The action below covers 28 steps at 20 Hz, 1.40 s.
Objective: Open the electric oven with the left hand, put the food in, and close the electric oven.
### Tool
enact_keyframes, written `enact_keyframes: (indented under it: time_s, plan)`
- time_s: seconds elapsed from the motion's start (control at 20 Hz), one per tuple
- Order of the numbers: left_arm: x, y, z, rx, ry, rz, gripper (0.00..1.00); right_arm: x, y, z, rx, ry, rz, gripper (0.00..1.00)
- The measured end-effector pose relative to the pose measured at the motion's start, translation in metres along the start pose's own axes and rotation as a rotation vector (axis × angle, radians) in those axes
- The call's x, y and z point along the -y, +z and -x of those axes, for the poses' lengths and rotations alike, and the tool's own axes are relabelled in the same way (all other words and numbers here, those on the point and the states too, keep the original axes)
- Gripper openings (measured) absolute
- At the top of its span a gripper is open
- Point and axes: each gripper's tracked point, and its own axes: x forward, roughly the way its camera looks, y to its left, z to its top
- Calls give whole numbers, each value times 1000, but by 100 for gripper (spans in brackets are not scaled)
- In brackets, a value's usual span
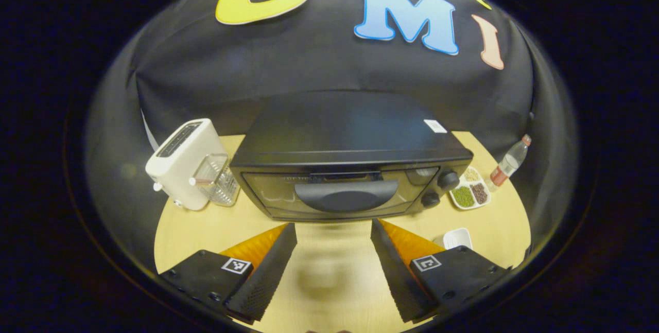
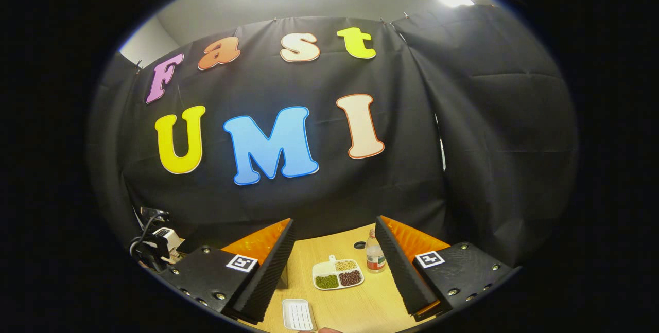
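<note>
The black electric oven (image 1: 350, 142) stands in the middle of the round wooden table (image 1: 206, 227), its glass door shut and its wide handle (image 1: 346, 196) facing me. My left gripper (image 1: 333, 226) hovers open just in front of the door, a little below the handle, with nothing between its fingers. A white divided plate of beans (image 1: 471, 191) (image 2: 337, 274) lies right of the oven. A small white dish (image 1: 457, 239) (image 2: 298, 315) sits nearer the table's front. My right gripper (image 2: 334, 221) is open and empty, held above that plate and dish.
A white toaster (image 1: 180, 163) and a clear holder (image 1: 216, 178) stand left of the oven. A plastic bottle (image 1: 509, 163) (image 2: 375, 257) stands behind the divided plate. A dark device with a cable (image 2: 149, 250) shows at the far left of the right gripper view.
</note>
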Motion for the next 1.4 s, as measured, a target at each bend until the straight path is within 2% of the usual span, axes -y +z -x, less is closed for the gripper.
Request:
enact_keyframes:
  time_s: [0.1, 0.2, 0.25, 0.4, 0.45, 0.6, 0.85, 1.0, 1.1, 1.4]
  plan:
    - [5, 20, 10, 79, 1, 19, 100, 0, -1, 0, -4, 13, 8, 96]
    - [11, 50, 35, 191, 2, 37, 96, -2, -2, -3, -6, 36, 31, 96]
    - [16, 67, 56, 256, 0, 45, 95, -2, -1, -6, -7, 45, 51, 96]
    - [26, 135, 125, 490, 18, 40, 100, -6, 15, -13, 7, 95, 97, 96]
    - [30, 157, 151, 571, 30, 27, 97, -7, 24, -15, 19, 110, 110, 96]
    - [47, 189, 218, 731, 63, -35, 99, -17, 51, -17, 55, 171, 119, 96]
    - [74, 196, 278, 818, 65, -48, 99, -36, 79, -5, 84, 283, 82, 96]
    - [77, 197, 294, 834, 52, -48, 97, -37, 86, 4, 89, 278, 84, 96]
    - [79, 202, 301, 853, 27, -55, 99, -37, 93, 11, 107, 252, 90, 95]
    - [79, 185, 300, 809, -23, -77, 99, -56, 97, 37, 104, 221, 90, 96]
